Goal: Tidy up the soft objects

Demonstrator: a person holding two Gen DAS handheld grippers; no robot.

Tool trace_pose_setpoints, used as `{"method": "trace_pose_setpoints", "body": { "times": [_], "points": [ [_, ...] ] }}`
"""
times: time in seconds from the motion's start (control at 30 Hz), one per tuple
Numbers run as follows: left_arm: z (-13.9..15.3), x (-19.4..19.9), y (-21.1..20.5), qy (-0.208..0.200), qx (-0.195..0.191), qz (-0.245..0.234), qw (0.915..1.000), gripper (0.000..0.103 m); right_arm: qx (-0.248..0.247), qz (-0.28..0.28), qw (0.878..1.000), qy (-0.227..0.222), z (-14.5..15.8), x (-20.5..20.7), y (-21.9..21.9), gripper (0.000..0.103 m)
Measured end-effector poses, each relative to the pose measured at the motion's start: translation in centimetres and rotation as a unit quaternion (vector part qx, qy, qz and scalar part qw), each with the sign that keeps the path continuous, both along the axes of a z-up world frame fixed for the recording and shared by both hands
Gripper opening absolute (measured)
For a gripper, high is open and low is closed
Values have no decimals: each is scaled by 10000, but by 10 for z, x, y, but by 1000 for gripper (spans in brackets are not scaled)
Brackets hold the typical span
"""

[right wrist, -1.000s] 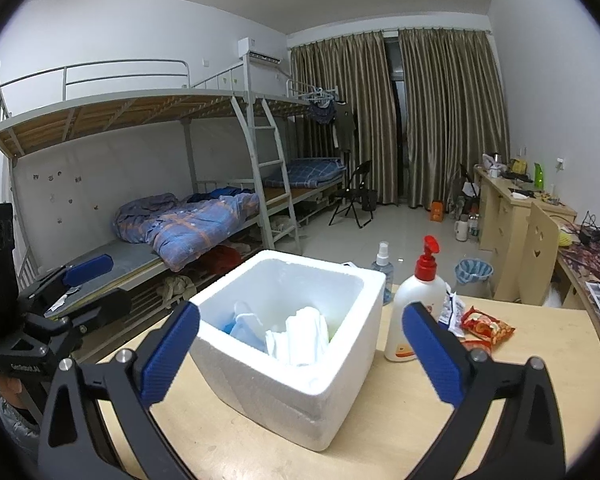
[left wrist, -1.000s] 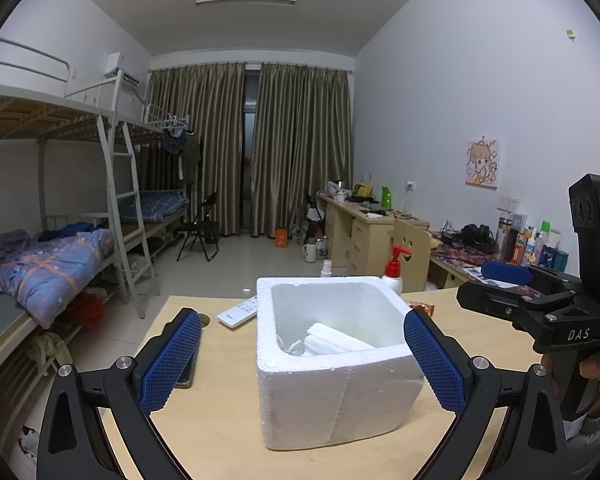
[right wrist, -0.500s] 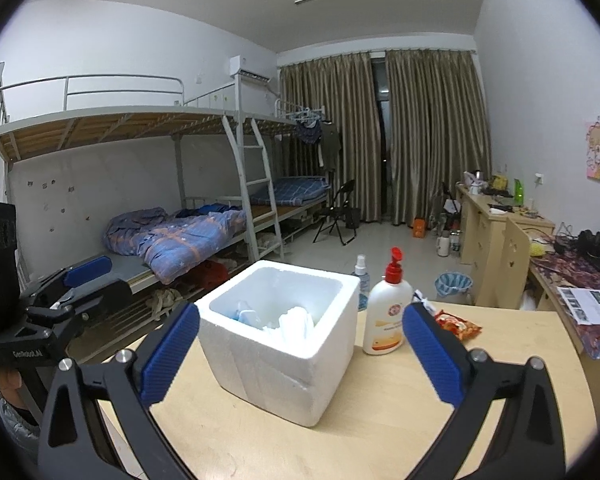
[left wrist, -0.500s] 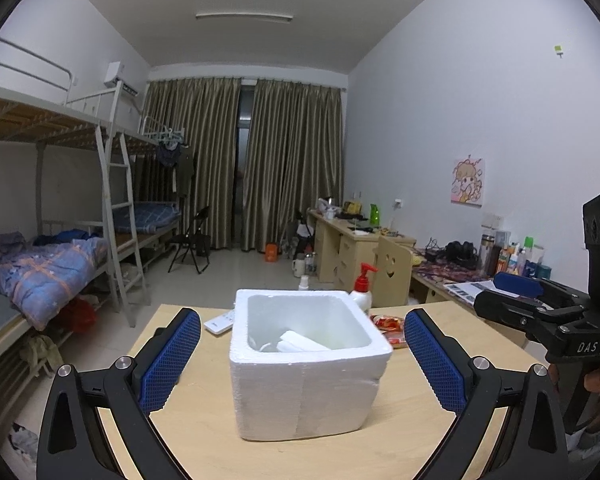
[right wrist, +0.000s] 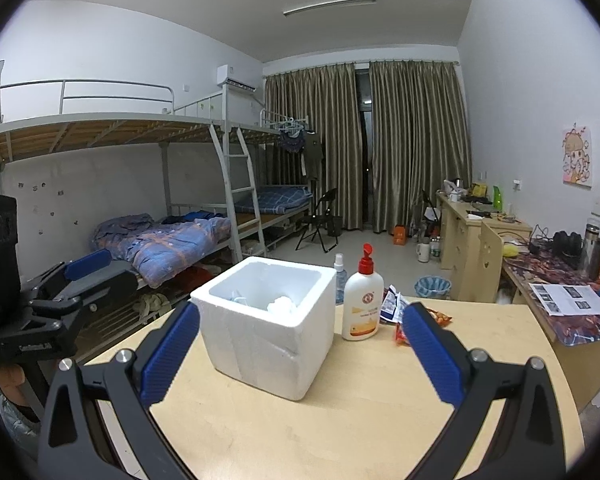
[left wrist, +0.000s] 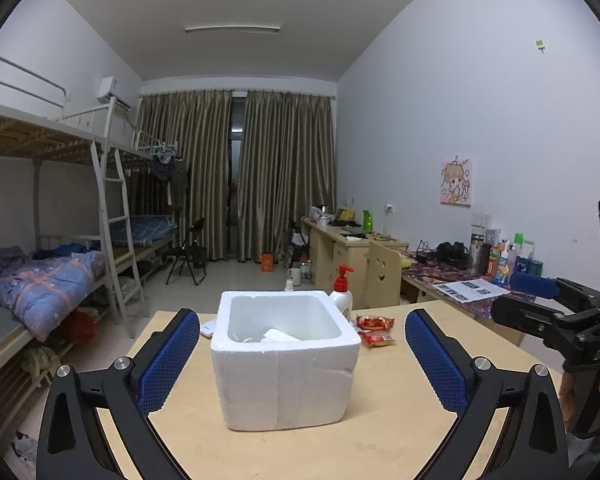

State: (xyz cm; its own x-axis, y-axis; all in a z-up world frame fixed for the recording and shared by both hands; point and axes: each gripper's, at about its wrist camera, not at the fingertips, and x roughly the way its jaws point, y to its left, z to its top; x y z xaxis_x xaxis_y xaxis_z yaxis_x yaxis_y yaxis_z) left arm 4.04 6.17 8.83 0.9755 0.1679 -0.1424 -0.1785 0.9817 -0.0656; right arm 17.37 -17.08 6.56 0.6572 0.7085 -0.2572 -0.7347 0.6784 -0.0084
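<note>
A white foam box [left wrist: 286,364] [right wrist: 266,330] stands open-topped on the wooden table [left wrist: 380,440]. White soft items [left wrist: 280,335] [right wrist: 282,304] lie inside it, mostly hidden by its walls. My left gripper [left wrist: 302,354] is open, its blue pads wide apart on either side of the box and pulled back from it. My right gripper [right wrist: 300,350] is open too, nothing between its pads, the box ahead to the left. Each gripper shows at the edge of the other's view: right gripper [left wrist: 548,308], left gripper [right wrist: 72,280].
A white pump bottle with red cap [right wrist: 362,300] and a small spray bottle [right wrist: 340,278] stand right of the box. Red snack packets [left wrist: 374,330] [right wrist: 400,318] lie beside them. A remote [left wrist: 206,327] lies left of the box. Bunk beds stand on the left, desks on the right.
Both grippers have drawn back and tilted upward, so the box looks smaller and farther and its contents are less visible. Both stay open.
</note>
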Motion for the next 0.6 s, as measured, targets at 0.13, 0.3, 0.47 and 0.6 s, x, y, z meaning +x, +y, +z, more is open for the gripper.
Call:
{"method": "trace_pose_setpoints", "body": {
  "times": [0.13,0.3,0.47,0.6],
  "points": [
    [-5,-7,-7,18,9,15,10000,103,96,-22,9999,-29,-4,-9,-10,103],
    [-8,-14,-16,-5,39,21,10000,103,207,-111,9997,-83,-10,-20,-21,103],
    [-13,-23,-20,-79,53,68,9999,103,283,-153,9994,-160,-17,-29,-27,103],
    [-16,-26,-24,-86,67,98,9999,103,353,-136,9989,-264,-23,-39,-32,103]
  ]
}}
